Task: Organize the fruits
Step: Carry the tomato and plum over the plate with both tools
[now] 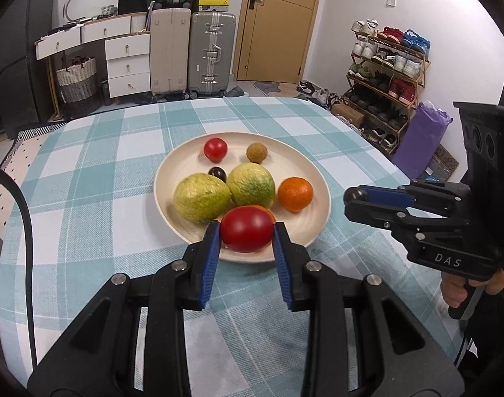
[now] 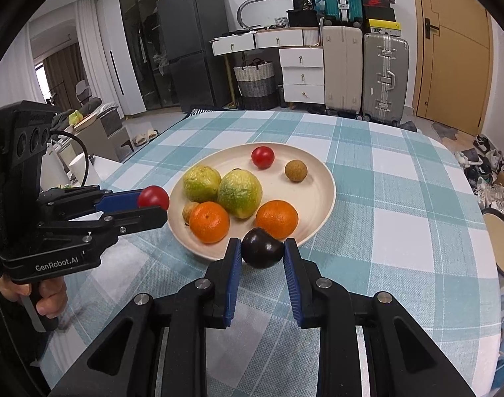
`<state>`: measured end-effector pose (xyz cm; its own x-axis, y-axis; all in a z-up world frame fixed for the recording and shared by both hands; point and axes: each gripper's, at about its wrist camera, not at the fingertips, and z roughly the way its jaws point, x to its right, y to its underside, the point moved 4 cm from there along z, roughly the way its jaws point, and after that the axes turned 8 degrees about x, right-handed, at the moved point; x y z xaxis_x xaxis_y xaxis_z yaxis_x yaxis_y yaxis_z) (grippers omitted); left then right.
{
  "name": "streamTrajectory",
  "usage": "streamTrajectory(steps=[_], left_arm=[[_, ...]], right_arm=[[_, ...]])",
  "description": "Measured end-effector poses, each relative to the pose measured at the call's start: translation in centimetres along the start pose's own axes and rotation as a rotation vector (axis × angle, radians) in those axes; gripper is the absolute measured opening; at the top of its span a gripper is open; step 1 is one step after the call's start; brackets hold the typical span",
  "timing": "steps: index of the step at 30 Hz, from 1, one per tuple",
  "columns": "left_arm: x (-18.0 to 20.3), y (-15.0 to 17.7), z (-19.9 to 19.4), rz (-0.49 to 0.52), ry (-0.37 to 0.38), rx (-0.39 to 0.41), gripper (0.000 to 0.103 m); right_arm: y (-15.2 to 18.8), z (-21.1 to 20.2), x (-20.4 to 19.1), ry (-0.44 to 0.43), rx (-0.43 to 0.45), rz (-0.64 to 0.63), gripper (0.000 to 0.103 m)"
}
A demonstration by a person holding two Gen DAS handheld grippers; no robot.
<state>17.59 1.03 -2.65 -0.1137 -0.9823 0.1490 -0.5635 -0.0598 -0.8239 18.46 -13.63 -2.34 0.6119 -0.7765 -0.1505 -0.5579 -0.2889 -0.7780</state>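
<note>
A cream plate [image 1: 172, 168] sits on the checked tablecloth and carries two green-yellow guavas [image 1: 201, 198], an orange [image 1: 295, 194], a small red tomato [image 1: 215, 149], a brown longan [image 1: 256, 153] and a small dark fruit [image 1: 218, 174]. Over the plate's near rim, my left gripper [image 1: 246, 231] is shut on a larger red tomato [image 1: 247, 223]; a second orange is mostly hidden behind it. My right gripper [image 2: 262, 248] is shut on a dark plum [image 2: 262, 251] just above the plate's [image 2: 329, 182] near edge. Each gripper also shows in the other's view: the right gripper [image 1: 353, 198] and the left gripper [image 2: 156, 203].
The teal checked tablecloth [image 1: 103, 178] covers a round-cornered table. A round stool [image 2: 500, 241] stands off its right side. Suitcases [image 1: 212, 53], white drawers [image 1: 127, 66] and a shoe rack [image 1: 384, 76] line the far walls. A person's hand [image 2: 50, 297] grips the left gripper's handle.
</note>
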Motion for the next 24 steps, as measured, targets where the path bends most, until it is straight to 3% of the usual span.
streamTrajectory(steps=[13, 24], left_arm=[[-3.1, -2.9, 1.7, -0.02, -0.059, 0.046, 0.029], [-5.2, -3.7, 5.5, -0.041, -0.079, 0.021, 0.029]], right_arm=[[-2.1, 1.4, 0.9, 0.029, 0.039, 0.021, 0.026], [-3.2, 3.8, 2.1, 0.032, 0.024, 0.053, 0.026]])
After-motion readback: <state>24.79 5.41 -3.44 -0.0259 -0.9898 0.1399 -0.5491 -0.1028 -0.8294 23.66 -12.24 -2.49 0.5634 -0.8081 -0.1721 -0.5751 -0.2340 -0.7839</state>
